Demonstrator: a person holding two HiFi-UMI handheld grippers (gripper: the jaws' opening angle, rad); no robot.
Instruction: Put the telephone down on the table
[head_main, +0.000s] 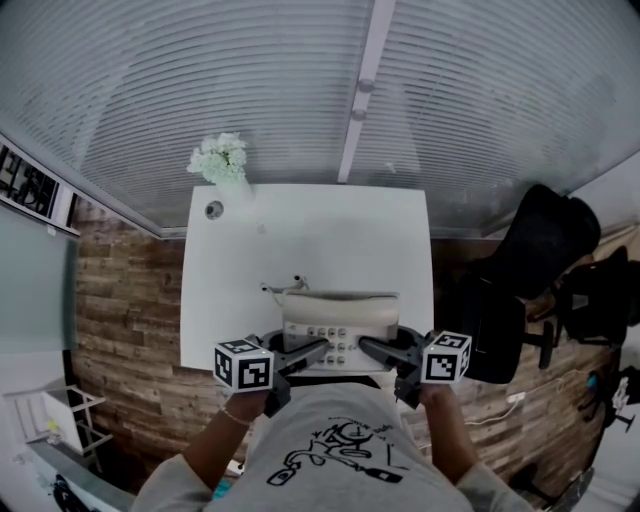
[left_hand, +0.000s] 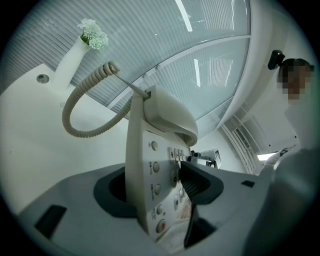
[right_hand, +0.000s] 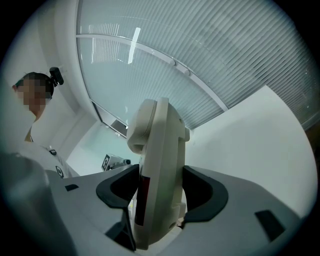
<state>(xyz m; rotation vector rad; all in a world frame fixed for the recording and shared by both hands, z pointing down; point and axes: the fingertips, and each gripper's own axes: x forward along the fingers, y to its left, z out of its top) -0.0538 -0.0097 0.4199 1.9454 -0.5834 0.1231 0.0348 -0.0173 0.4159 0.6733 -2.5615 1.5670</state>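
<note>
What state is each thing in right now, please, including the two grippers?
telephone, gripped at both sides, handset resting on its cradle
cord, curled in a loose loop
left gripper, shut on the telephone
right gripper, shut on the telephone
vase of flowers, upright at the table's far left corner

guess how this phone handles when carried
The telephone looks like a rigid plastic shell, likely stiff, light. Its coiled cord hangs in a loop, so it is floppy and may swing. The handset only rests on top; tilting could dislodge it.
</note>
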